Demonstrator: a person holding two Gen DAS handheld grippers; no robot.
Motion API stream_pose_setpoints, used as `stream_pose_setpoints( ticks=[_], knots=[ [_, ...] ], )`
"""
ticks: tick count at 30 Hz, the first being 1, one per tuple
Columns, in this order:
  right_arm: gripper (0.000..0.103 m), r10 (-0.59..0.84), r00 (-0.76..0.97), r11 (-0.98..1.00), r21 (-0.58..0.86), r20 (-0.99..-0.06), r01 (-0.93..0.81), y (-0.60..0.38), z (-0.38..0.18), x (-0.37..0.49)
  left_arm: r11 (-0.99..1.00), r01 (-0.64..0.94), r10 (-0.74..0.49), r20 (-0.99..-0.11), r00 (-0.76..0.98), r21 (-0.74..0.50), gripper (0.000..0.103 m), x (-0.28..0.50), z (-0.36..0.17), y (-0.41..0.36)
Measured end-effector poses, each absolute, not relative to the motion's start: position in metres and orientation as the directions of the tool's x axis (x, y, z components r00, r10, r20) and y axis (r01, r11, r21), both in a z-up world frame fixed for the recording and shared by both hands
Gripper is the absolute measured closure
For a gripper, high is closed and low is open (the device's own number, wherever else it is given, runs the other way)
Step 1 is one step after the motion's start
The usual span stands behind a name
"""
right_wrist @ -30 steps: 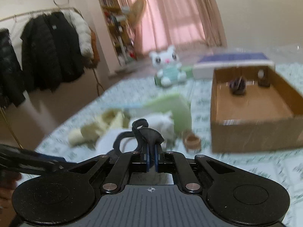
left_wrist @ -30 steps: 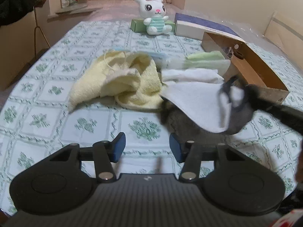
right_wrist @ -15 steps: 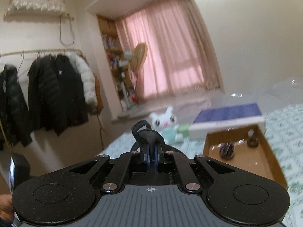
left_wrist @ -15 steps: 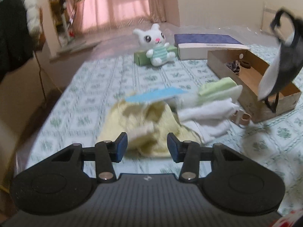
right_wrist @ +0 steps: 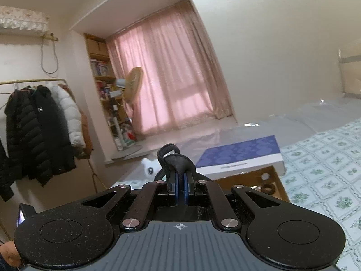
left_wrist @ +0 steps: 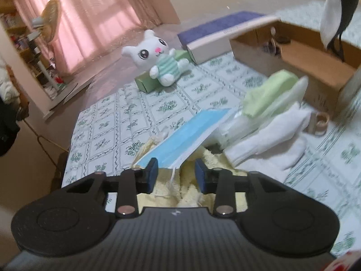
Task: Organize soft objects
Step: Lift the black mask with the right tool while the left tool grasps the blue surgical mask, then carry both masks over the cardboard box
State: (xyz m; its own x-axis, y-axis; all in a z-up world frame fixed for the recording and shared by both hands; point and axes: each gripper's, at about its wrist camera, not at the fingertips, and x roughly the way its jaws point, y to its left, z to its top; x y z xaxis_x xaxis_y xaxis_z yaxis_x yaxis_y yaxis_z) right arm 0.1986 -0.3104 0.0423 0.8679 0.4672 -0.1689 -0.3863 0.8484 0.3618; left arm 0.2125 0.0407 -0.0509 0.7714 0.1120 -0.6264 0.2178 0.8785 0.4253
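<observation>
The right gripper [right_wrist: 179,187] is clamped on a black fabric mask [right_wrist: 174,159], held above the cardboard box [right_wrist: 274,181]. The left gripper [left_wrist: 176,175] is part open, its jaws closing over a pleated blue face mask [left_wrist: 187,135] lying on a fluffy yellow towel [left_wrist: 191,194]; nothing is pinched.

A bed covered by a white sheet printed with green floral squares [left_wrist: 126,122] carries everything. On it lie a crumpled pale-yellow terry towel [left_wrist: 191,194], folded white cloths [left_wrist: 270,140] and a small tan ring-shaped item [left_wrist: 319,123] just beside them. Farther back stand an open brown cardboard box [left_wrist: 315,72], a flat blue-topped white box [left_wrist: 216,33] and a long green carton [left_wrist: 149,81] — a white plush bunny in a striped green shirt [left_wrist: 160,61] leans against it.
</observation>
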Motion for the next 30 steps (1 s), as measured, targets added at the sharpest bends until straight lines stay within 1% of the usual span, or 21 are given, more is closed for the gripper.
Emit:
stream_pose_setpoints(
  ticks=[2,4,6,8,10,15,19,21,24,27,30],
  knots=[
    [0.098,0.457,0.871,0.852,0.37,-0.18,-0.371,-0.315,0.038,0.201,0.857,0.228,0.132,-0.626,0.769,0.461,0.078,0.22,-0.057,0.04],
    [0.098,0.448,0.874,0.854,0.381,-0.188,-0.356,-0.324,0.034,0.202,0.835,0.242,0.147,-0.624,0.767,0.494,0.09,0.225,-0.063,0.039],
    [0.098,0.443,0.876,0.853,0.391,-0.191,-0.346,-0.328,0.033,0.203,0.823,0.24,0.163,-0.618,0.769,0.515,0.099,0.228,-0.063,0.04],
    [0.098,0.436,0.879,0.855,0.394,-0.195,-0.337,-0.332,0.032,0.204,0.829,0.228,0.158,-0.605,0.78,0.511,0.099,0.228,-0.058,0.042],
    [0.098,0.431,0.881,0.856,0.399,-0.195,-0.33,-0.335,0.031,0.206,0.861,0.201,0.142,-0.601,0.786,0.467,0.099,0.229,-0.047,0.047],
    [0.098,0.423,0.884,0.852,0.42,-0.201,-0.313,-0.345,0.03,0.213,0.953,0.13,0.061,-0.596,0.801,0.272,0.099,0.233,-0.004,0.059],
    [0.098,0.431,0.88,0.844,0.432,-0.197,-0.317,-0.351,0.034,0.221,0.983,0.118,-0.018,-0.569,0.822,0.139,0.1,0.236,0.03,0.053],
    [0.098,0.436,0.879,0.84,0.438,-0.191,-0.321,-0.355,0.038,0.227,0.989,0.121,-0.056,-0.558,0.828,0.08,0.1,0.24,0.044,0.045],
    [0.098,0.447,0.876,0.827,0.457,-0.18,-0.328,-0.361,0.043,0.237,0.992,0.122,-0.088,-0.547,0.832,0.025,0.1,0.25,0.059,0.024],
    [0.098,0.457,0.872,0.812,0.482,-0.175,-0.329,-0.366,0.045,0.249,0.993,0.117,-0.109,-0.545,0.831,-0.02,0.1,0.262,0.067,-0.003],
    [0.098,0.458,0.872,0.804,0.499,-0.175,-0.322,-0.371,0.044,0.259,0.987,0.129,-0.158,-0.541,0.826,-0.091,0.1,0.274,0.07,-0.028]
  ],
)
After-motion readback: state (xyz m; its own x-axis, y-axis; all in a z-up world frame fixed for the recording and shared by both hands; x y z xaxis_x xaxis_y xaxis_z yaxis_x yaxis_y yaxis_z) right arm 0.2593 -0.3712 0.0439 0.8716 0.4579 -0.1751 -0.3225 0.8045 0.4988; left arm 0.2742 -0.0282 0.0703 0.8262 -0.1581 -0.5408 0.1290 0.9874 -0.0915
